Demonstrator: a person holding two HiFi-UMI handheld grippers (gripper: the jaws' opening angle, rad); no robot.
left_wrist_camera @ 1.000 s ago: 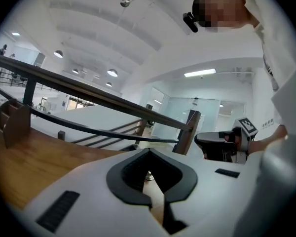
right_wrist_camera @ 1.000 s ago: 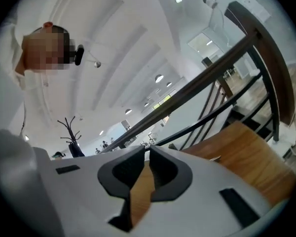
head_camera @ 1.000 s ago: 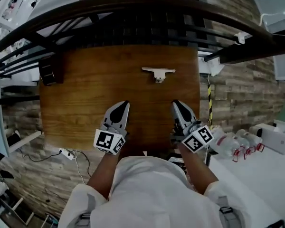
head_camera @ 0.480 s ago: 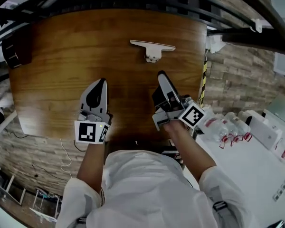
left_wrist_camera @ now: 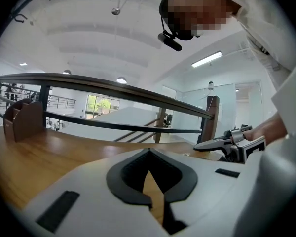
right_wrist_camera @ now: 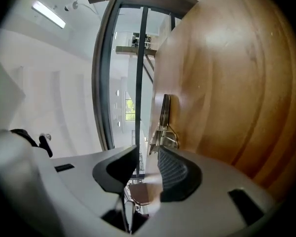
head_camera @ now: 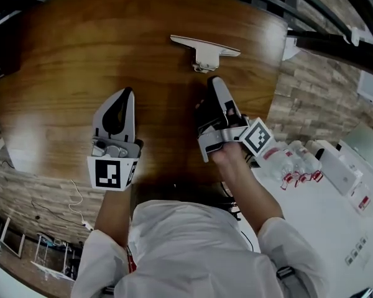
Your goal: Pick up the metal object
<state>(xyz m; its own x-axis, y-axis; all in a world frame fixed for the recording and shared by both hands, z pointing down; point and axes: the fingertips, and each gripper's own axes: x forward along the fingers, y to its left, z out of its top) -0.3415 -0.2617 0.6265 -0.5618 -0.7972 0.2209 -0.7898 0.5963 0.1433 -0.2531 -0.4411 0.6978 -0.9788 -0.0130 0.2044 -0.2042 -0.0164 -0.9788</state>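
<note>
The metal object (head_camera: 205,45), a flat T-shaped bracket, lies on the wooden table (head_camera: 62,54). My right gripper (head_camera: 215,81), rolled on its side, has its jaws slightly parted and empty just short of the object. My left gripper (head_camera: 125,93), farther from the object, is closed on nothing. A brown open box (left_wrist_camera: 23,122) stands well apart from the object, and I cannot see its contents.

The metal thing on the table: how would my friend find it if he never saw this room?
Look at the big brown wooden table by the dark railing. Toward its far side, just ahead of the right tongs, lies a flat silver metal piece shaped like a T. It is the only shiny thing on the wood.
</note>
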